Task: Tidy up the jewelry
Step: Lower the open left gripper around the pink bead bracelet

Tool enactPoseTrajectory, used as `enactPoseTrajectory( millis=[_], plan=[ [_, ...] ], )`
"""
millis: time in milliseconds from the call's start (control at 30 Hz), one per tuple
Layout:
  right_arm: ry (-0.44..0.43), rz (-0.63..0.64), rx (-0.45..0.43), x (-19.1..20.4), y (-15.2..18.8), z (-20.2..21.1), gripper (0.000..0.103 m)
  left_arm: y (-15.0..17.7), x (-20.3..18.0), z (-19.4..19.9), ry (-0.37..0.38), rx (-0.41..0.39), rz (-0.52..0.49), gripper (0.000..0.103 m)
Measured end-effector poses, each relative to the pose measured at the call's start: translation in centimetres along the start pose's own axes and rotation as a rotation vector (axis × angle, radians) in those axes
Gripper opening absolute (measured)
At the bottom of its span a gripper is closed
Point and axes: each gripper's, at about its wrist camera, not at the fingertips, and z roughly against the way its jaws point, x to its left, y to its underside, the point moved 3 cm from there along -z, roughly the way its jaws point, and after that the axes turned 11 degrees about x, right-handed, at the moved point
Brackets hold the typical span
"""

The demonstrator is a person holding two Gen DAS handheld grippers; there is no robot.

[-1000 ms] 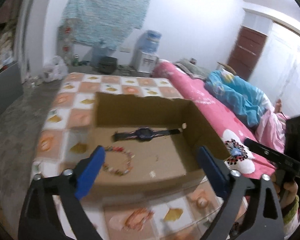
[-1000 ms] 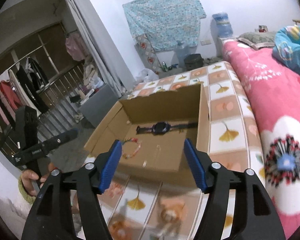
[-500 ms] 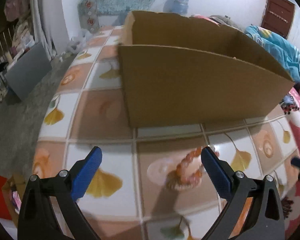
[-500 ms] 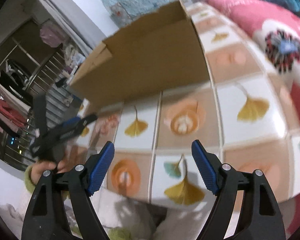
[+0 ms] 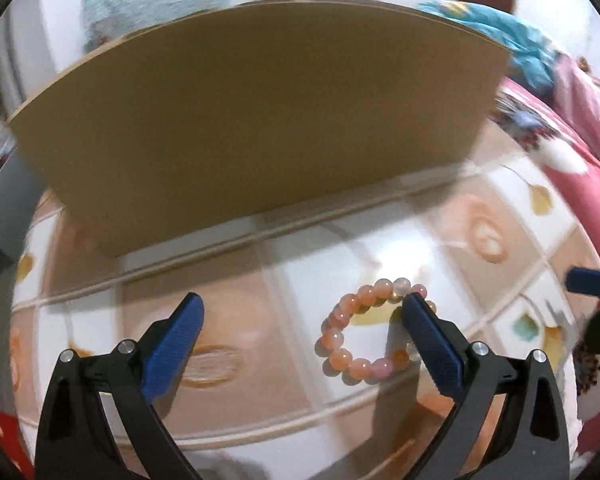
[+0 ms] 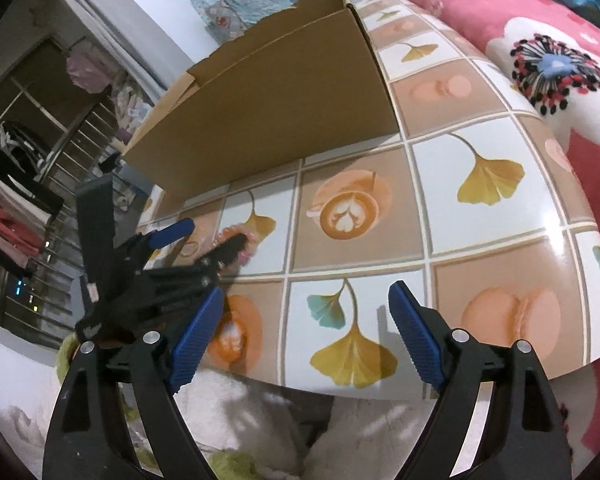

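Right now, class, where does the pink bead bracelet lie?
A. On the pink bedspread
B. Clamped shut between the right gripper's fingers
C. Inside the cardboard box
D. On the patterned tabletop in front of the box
D: in the left wrist view the bead bracelet rests on the tiled tabletop, outside the cardboard box, beneath the open left gripper.

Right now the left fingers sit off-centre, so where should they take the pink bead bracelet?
Pinch one side of the bracelet, coming from above. It lies flat as an open ring on the tablecloth, with one left gripper finger already over its right edge; shift right so the strand sits between.
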Motion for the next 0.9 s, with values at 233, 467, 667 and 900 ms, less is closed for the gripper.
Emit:
enactPoseTrajectory(
  millis=[233,467,667,900],
  plan=[
    [0.132,0.0,-0.019,-0.9,-1.0,-0.1,0.089,0.3,-1.8,0.0,0.035,-0.041,-0.076,0.097],
    [0.265,-0.011,-0.025,-1.9,-2.8,-1.5,0.095,1.3,-1.6,0.3,0.035,-0.058,-0.07,0.097],
    [0.376,0.009,-0.004,-2.0,-3.7,-2.9,0.095,1.9,-1.3,0.6,0.023,-0.058,-0.049,0.098],
    [0.435,0.026,0.025,-1.9,-3.9,-3.5,0.095,1.7,-1.3,0.5,0.023,-0.039,-0.055,0.098]
  ],
)
